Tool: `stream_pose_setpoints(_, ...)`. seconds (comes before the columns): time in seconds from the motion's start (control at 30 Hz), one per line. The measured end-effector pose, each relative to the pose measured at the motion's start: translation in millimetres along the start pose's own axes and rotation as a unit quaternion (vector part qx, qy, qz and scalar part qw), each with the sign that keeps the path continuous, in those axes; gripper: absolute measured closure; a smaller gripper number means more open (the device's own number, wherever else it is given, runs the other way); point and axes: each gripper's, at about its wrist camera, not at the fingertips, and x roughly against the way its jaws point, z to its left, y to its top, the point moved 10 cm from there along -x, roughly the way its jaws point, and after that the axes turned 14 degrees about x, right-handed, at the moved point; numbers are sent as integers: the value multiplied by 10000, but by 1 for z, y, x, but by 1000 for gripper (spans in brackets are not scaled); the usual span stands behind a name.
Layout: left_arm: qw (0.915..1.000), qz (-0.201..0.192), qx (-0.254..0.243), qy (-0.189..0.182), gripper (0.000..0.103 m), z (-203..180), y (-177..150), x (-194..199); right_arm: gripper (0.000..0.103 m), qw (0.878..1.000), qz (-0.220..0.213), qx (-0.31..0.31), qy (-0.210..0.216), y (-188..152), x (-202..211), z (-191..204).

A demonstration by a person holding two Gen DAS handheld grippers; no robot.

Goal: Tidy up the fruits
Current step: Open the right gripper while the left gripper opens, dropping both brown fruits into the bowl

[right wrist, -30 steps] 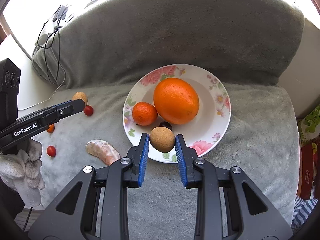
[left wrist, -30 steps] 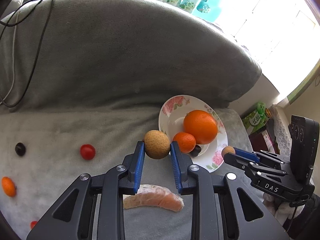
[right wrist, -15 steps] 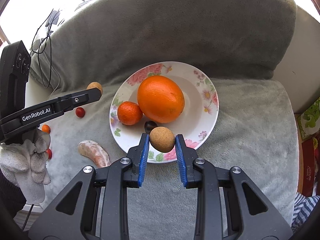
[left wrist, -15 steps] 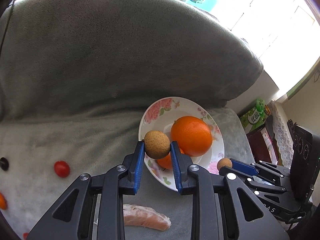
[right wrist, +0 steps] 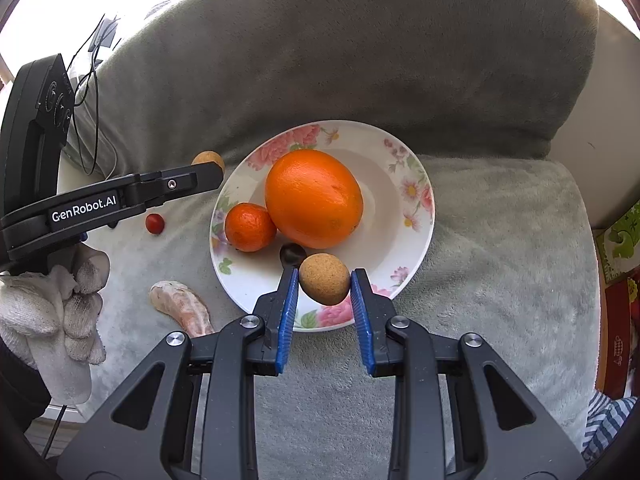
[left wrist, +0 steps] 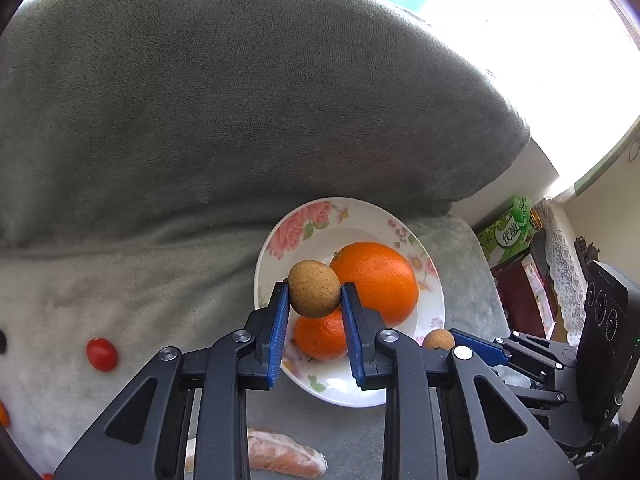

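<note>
Fruits gather on a floral plate (left wrist: pixel 276 248) set on a grey plush blanket (left wrist: pixel 200 120), seen first from the left wrist camera: a large orange (left wrist: pixel 376 280) and a small mandarin (left wrist: pixel 320 338) sit in the dish, while the left tongs (left wrist: pixel 315 294) are clamped on a brown longan (left wrist: pixel 314 288) held above the plate's near-left side. A cherry tomato (left wrist: pixel 102 355) lies on the blanket well to the left, and a peeled pomelo segment (left wrist: pixel 286 458) shows at the bottom edge beneath the tongs. At right, the right tongs (left wrist: pixel 442 340) reach in beside the plate's rim, closed on a second longan (left wrist: pixel 438 339). From the right wrist camera, the same plate (right wrist: pixel 412 240) holds the orange (right wrist: pixel 314 198), the mandarin (right wrist: pixel 250 227) touching it, and a small dark fruit (right wrist: pixel 290 255) just in front of them. The right tongs (right wrist: pixel 325 280) grip their longan (right wrist: pixel 324 279) over the plate's near rim. To the left, the left tongs (right wrist: pixel 214 168) hold the first longan (right wrist: pixel 206 159) just beside the plate's far-left edge, carried by a hand in a white glove (right wrist: pixel 60 312); the tomato (right wrist: pixel 155 224) and the pomelo segment (right wrist: pixel 182 308) lie on the blanket (right wrist: pixel 500 240) nearby.
</note>
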Motion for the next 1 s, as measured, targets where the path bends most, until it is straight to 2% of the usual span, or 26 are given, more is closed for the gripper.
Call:
stream_pose_setpoints(0.13,10000,16,-42,23,76,-1,1,-1,75,10000,-11,-1,25,0,0,1)
stream_pose_setpoints(0.17,10000,18,-49,24,73,-1,1,-1,75,10000,-10,3,30,0,-1,1)
stream_pose_setpoints(0.23,10000,4,-61,31,57,-2,1,-2,74,10000,-7,30,15,-1,-1,1)
stream_pose_setpoints(0.27,10000,-16,-58,37,54,-2,1,-1,64,10000,-2,36,5,-1,-1,2)
stream_pose_setpoints(0.3,10000,-26,-45,29,48,-2,2,0,43,10000,-7,37,-10,-1,-1,2)
stream_pose_setpoints(0.37,10000,-44,-3,27,42,-1,3,1,24,9999,-102,38,-60,1,2,2)
stream_pose_setpoints(0.4,10000,-43,15,27,41,-1,3,1,21,9998,-162,53,-100,2,4,2)
stream_pose_setpoints(0.63,9999,-80,32,93,33,0,2,5,20,9995,-79,172,-242,5,3,4)
stream_pose_setpoints(1.0,9993,-277,148,182,33,11,4,30,19,9995,-111,135,-248,9,6,12)
